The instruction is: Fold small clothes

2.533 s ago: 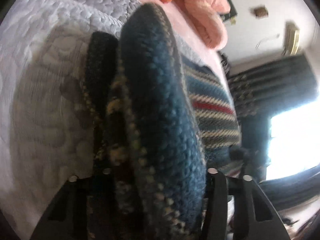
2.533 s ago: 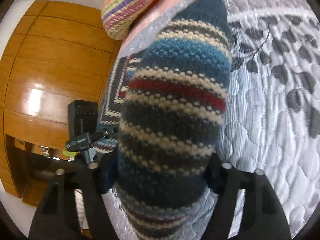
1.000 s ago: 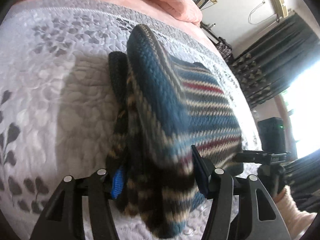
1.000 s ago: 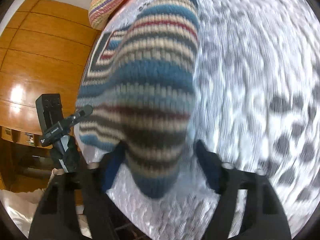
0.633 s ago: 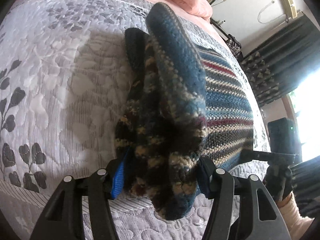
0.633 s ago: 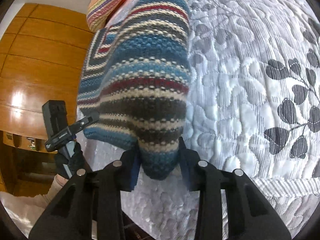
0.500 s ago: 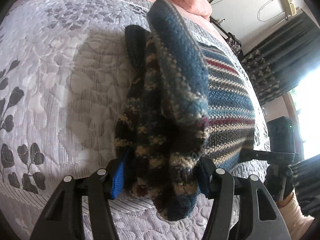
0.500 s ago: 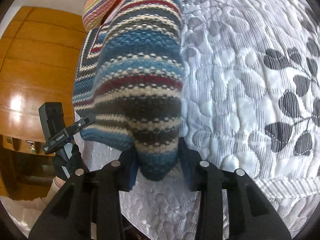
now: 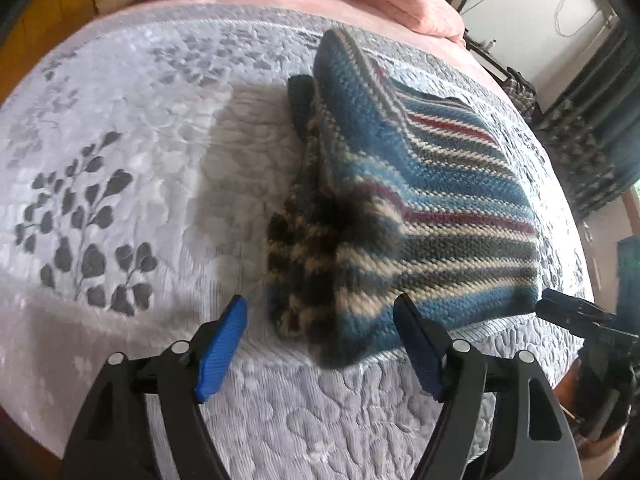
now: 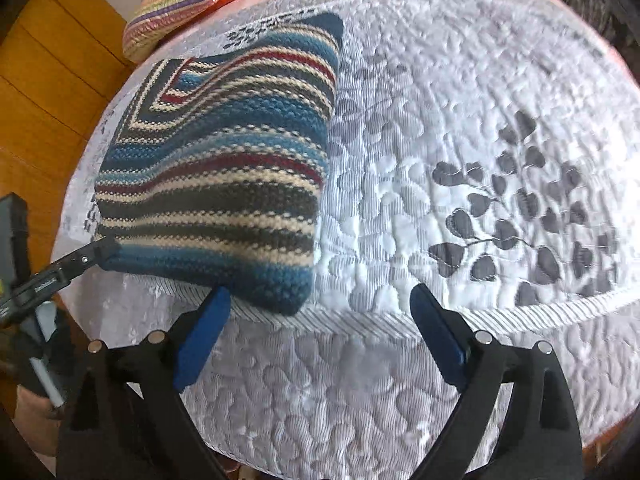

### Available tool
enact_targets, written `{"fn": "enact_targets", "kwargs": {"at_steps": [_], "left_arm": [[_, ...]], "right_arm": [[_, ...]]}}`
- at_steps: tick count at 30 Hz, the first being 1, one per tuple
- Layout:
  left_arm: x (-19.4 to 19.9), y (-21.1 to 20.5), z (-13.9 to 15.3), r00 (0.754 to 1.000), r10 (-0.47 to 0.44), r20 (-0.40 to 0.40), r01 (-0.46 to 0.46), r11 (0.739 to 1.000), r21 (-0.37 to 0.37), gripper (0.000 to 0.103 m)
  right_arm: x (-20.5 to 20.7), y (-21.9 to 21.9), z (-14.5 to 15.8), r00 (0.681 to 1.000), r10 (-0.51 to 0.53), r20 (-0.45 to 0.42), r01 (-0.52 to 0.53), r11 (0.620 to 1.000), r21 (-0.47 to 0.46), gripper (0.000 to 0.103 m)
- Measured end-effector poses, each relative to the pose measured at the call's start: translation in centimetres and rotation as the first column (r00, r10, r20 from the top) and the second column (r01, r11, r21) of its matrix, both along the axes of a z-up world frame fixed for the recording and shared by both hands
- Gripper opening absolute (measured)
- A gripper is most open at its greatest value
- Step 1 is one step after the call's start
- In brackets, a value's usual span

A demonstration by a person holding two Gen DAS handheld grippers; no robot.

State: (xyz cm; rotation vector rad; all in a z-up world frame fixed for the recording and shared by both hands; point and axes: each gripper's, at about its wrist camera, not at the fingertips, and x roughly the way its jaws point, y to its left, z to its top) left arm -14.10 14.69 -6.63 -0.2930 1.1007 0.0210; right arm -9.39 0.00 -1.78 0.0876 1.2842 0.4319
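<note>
Now both claws, left gripper (image 9: 320,336) and right gripper (image 10: 320,320), gape empty. Sweater (image 10: 224,168) lies at 11 o'clock; its loose folded edge could flop open, I judge.

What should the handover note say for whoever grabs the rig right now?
Left gripper: open, empty, just short of the striped knit sweater.
Right gripper: open, empty, at the sweater's near corner.
Sweater lies folded in a thick stack near the quilted bedspread's front edge.
Done: fold laid down, both corners let go.
Left: probably square up the bunched left edge; no other clothes to fold are in view.
</note>
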Motion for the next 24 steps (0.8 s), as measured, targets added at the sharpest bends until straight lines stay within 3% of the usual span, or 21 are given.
{"fn": "enact_targets", "kwargs": {"at_steps": [4, 12, 19, 24], "left_arm": [[-1.3, -1.0, 1.1, 1.0, 0.019, -0.01, -0.019, 1.0, 0.016, 0.077], [-3.1, -3.3, 3.6, 1.0, 0.01, -0.005, -0.009, 0.993, 0.119, 0.084], [-4.4, -3.6, 5.5, 1.0, 0.024, 0.006, -0.025, 0.989, 0.145, 0.084], [-5.1, -3.7, 6.7, 0.999, 0.037, 0.016, -0.039, 0.984, 0.174, 0.085]], "right_arm": [[-1.6, 0.4, 1.1, 0.999, -0.02, 0.031, 0.021, 0.999, -0.032, 0.092], [-3.5, 1.0, 4.1, 0.995, -0.031, 0.1, 0.043, 0.992, -0.122, 0.095], [-4.4, 1.6, 6.1, 0.991, -0.045, 0.127, 0.064, 0.986, -0.156, 0.097], [-5.2, 2.5, 7.1, 0.987, -0.038, 0.159, 0.074, 0.97, -0.231, 0.098]]}}
